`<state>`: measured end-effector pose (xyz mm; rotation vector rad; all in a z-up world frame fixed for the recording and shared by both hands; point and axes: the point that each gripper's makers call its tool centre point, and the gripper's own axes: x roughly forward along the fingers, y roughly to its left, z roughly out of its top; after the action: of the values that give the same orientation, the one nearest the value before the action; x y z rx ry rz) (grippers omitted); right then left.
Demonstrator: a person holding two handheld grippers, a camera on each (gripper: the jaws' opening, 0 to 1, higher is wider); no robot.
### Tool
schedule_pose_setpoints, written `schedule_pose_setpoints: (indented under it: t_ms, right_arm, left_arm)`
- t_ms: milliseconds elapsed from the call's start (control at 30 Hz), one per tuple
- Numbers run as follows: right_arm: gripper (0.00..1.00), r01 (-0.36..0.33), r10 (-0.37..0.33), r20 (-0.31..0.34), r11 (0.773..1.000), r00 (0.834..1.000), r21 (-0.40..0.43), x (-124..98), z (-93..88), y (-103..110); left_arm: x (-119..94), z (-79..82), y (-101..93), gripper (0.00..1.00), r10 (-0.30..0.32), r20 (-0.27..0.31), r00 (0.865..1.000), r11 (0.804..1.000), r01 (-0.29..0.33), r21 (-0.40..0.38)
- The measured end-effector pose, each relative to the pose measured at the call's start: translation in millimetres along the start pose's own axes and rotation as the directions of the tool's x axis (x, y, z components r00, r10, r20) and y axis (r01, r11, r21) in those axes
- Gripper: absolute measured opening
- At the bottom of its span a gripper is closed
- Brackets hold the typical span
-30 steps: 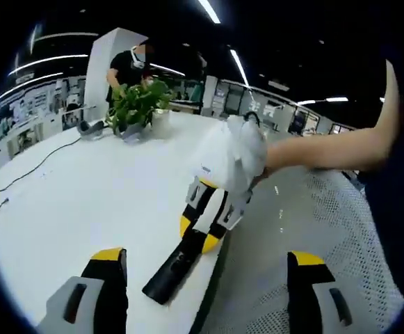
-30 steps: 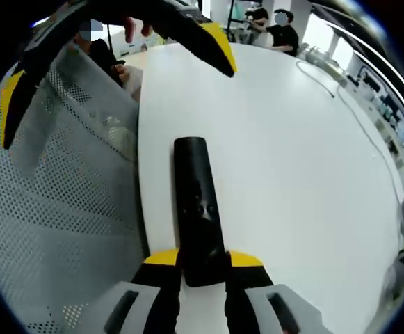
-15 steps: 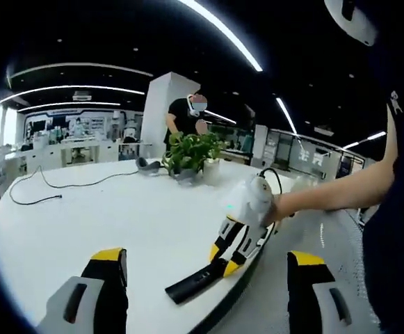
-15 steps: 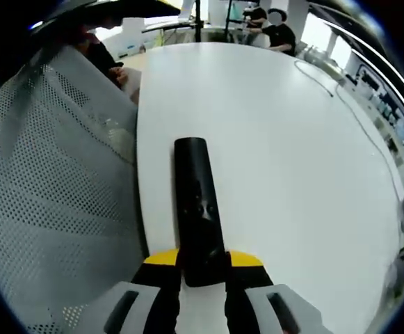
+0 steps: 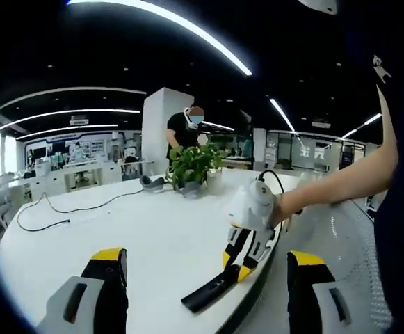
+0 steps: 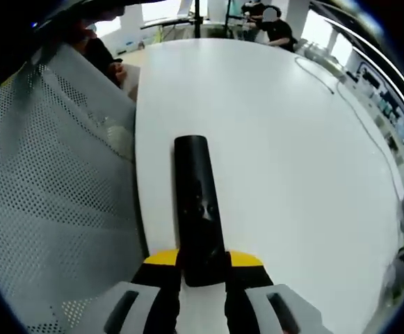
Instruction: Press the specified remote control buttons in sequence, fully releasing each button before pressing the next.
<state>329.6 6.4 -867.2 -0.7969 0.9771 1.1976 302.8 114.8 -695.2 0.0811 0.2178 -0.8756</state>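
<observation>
A long black remote control (image 6: 199, 209) lies on the white table (image 6: 285, 146) close to its edge, button side up. My right gripper (image 6: 202, 261) is shut on the remote's near end, yellow tips on both sides of it. In the left gripper view the same remote (image 5: 212, 292) pokes out from the right gripper (image 5: 245, 254), which a person's hand holds. My left gripper (image 5: 205, 264) hangs open above the table (image 5: 118, 229), nothing between its jaws, a short way back from the remote.
A grey mesh chair back (image 6: 55, 202) stands against the table edge beside the remote. A potted plant (image 5: 191, 167) and a cable (image 5: 62, 209) sit at the far side of the table. A person (image 5: 184, 132) stands behind the plant.
The left gripper has lifted and tilted up, so its view shows more room and ceiling. It has left the right gripper view's top. The right gripper and remote have stayed put.
</observation>
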Motion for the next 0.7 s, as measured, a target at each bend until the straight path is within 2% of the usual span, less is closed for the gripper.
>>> schedule_pose_setpoints:
  t_ms: [133, 367, 467, 700]
  right_arm:
    - [0.21, 0.000, 0.000, -0.017, 1.000, 1.000, -0.020, 0.7, -0.1, -0.2]
    - [0.21, -0.005, 0.005, -0.023, 1.000, 1.000, -0.017, 0.6, -0.1, -1.2]
    - [0.21, -0.013, 0.013, -0.013, 1.000, 1.000, 0.014, 0.3, 0.6, -3.0]
    - [0.21, -0.029, 0.029, -0.026, 0.999, 0.999, 0.019, 1.1, 3.9, -8.5]
  left_arm:
    - [0.5, 1.6, -0.9, 1.00, -0.007, 0.009, 1.000, 1.000, 0.007, -0.003]
    - [-0.6, 4.2, 4.2, 1.00, 0.020, 0.022, 1.000, 1.000, -0.021, 0.011]
    - [-1.1, 4.7, 5.1, 1.00, 0.025, 0.028, 0.999, 1.000, -0.025, 0.011]
    - [-0.7, 4.9, 2.7, 1.00, 0.008, 0.032, 0.999, 1.000, -0.008, 0.005]
